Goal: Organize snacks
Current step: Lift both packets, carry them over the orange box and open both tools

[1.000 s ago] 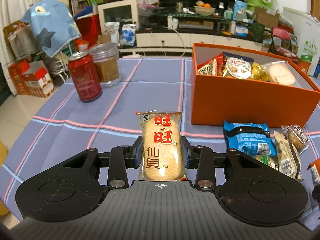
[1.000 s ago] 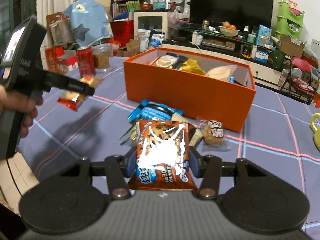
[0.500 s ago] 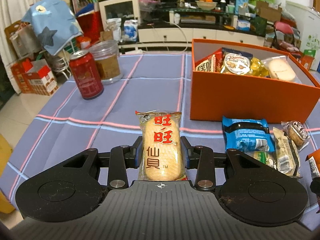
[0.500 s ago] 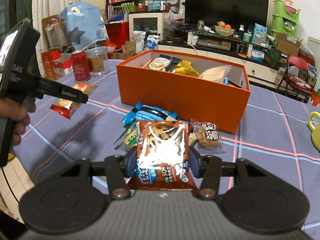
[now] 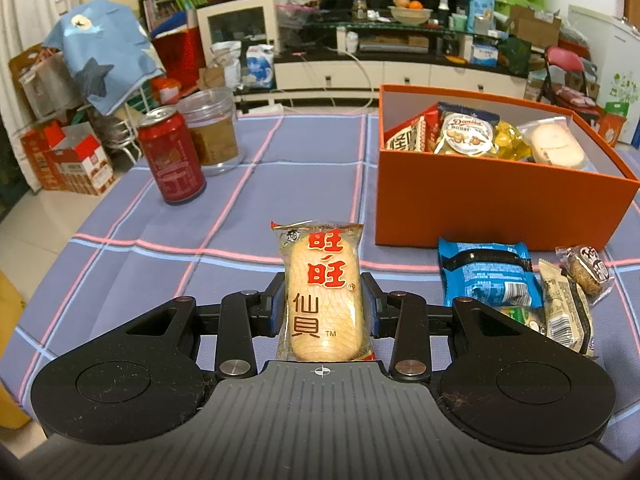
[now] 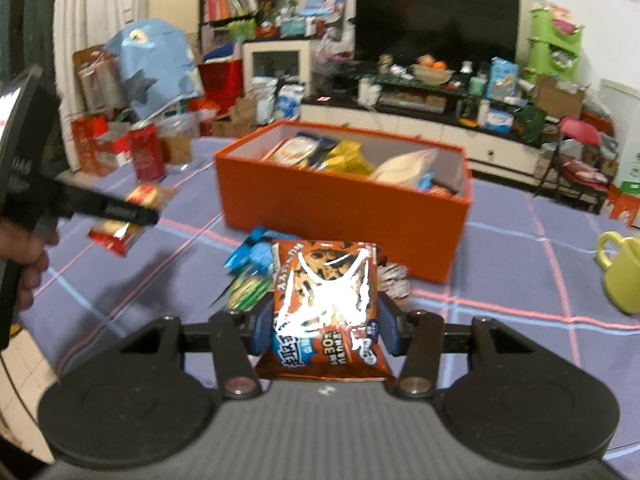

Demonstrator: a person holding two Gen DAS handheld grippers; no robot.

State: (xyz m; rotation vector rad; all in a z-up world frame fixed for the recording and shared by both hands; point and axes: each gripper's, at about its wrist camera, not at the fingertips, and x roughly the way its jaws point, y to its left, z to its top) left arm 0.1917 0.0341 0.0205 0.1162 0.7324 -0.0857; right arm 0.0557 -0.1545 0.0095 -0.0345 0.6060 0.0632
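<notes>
Both grippers have risen a little since half a second ago, and the orange box [image 5: 500,200] now sits lower in each view. Left of the box, the left gripper [image 5: 323,306] has its jaws closed on a rice cracker packet [image 5: 322,292], held at the sides: light, brittle, so squeeze gently. In front of the box, the right gripper [image 6: 324,326] clamps a chocolate cookie bag [image 6: 326,304]; its glossy film seems slippery and soft.
</notes>
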